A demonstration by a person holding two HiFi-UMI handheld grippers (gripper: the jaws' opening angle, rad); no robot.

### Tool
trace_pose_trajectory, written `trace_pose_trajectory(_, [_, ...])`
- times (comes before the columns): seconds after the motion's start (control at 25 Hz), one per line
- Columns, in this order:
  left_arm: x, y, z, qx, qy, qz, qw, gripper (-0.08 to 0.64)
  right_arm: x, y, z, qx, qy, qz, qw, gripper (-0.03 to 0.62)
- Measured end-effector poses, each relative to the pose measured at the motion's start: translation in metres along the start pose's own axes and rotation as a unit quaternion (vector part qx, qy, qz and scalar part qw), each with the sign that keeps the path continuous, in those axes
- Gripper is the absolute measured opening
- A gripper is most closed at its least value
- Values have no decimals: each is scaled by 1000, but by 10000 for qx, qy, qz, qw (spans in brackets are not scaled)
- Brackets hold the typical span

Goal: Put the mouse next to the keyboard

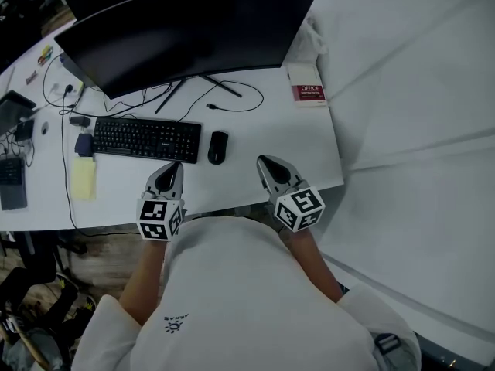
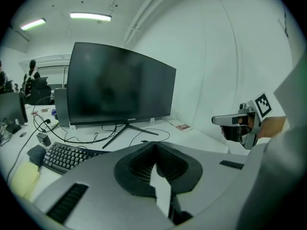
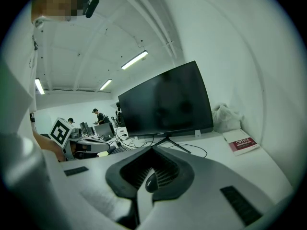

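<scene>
A black mouse point(image 1: 218, 147) lies on the white desk point(image 1: 294, 141), just right of the black keyboard point(image 1: 147, 138) and not touching it. My left gripper point(image 1: 175, 166) hovers near the desk's front edge, below the keyboard's right end; its jaws are shut and hold nothing. My right gripper point(image 1: 263, 161) is also shut and empty, to the right of the mouse and a little nearer to me. In the right gripper view the mouse point(image 3: 152, 181) shows small beyond the jaws. The keyboard point(image 2: 64, 156) sits left of the left gripper point(image 2: 154, 146).
A large dark curved monitor point(image 1: 186, 29) stands behind the keyboard, with cables trailing from its stand. A red and white book point(image 1: 308, 93) lies at the back right. A yellow pad point(image 1: 83, 178) sits left of the keyboard. The desk's right edge point(image 1: 340, 157) is close.
</scene>
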State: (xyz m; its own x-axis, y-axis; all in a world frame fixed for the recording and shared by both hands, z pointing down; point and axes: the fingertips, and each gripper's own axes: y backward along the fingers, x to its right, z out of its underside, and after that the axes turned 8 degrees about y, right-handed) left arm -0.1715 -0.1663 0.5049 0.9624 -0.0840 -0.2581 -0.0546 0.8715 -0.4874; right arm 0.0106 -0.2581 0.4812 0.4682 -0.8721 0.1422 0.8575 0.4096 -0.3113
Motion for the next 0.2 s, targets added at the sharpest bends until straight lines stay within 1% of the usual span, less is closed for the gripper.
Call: trace_pose_trajectory(0.2, [-1, -7, 2, 3, -104, 19, 9999, 12, 1, -3, 4, 11, 45, -28, 10000, 18])
